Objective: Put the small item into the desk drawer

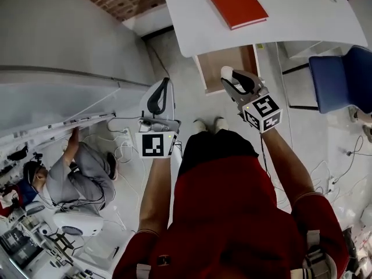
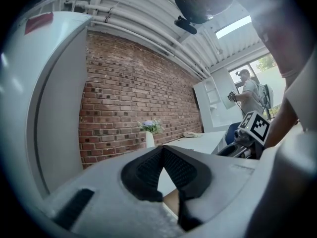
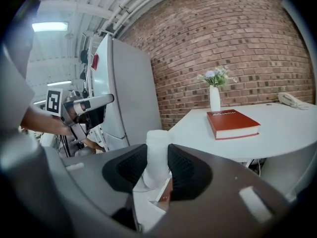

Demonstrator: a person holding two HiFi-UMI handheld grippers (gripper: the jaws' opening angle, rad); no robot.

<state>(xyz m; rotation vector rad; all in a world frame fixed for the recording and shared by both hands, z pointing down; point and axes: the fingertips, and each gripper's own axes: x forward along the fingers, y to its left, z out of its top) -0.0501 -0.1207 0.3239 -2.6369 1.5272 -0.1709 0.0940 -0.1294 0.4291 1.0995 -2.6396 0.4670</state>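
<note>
Drawer open, right gripper jaws pinching small white item over it, not in yet; left gripper jaws pressed together w/ nothing.

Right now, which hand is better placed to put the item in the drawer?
The right. Its tool grips the white item and hangs at the front of the open drawer. The left tool is shut, empty and off to the side.
</note>
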